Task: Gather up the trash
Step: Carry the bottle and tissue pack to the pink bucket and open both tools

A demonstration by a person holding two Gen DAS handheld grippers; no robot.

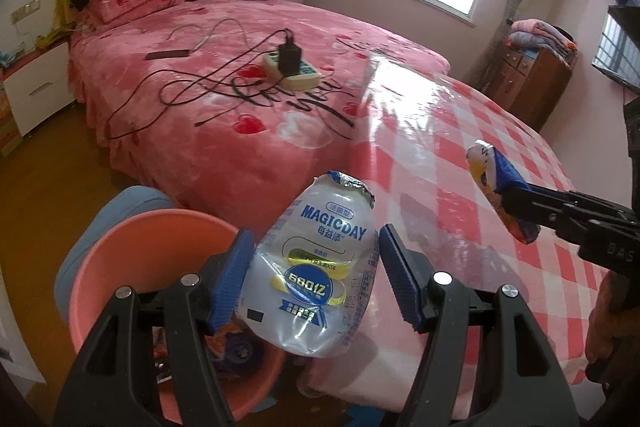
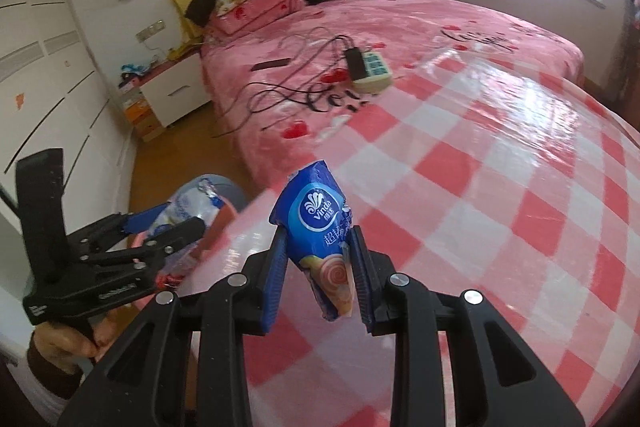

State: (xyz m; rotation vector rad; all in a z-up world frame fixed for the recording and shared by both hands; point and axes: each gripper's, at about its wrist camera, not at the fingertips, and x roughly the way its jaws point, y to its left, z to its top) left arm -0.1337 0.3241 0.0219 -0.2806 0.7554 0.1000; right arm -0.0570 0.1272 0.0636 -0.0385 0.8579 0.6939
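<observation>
My left gripper (image 1: pixel 316 271) has its jaws spread around a crumpled clear "MAGICDAY" plastic bottle (image 1: pixel 316 267); the left pad touches it, the right pad stands apart. It hangs over the rim of a pink bin (image 1: pixel 120 247) beside the table. My right gripper (image 2: pixel 320 275) is shut on a blue Vinda tissue packet (image 2: pixel 320 227) above the checked table. The packet also shows in the left wrist view (image 1: pixel 492 183), and the left gripper with the bottle (image 2: pixel 188 215) in the right wrist view.
The table (image 2: pixel 500 207) has a glossy red-and-white checked cloth. Behind it is a pink bed (image 1: pixel 240 67) with a power strip (image 1: pixel 296 71), cables and a phone. The bin holds wrappers. A blue stool (image 1: pixel 120 203) stands by the bin.
</observation>
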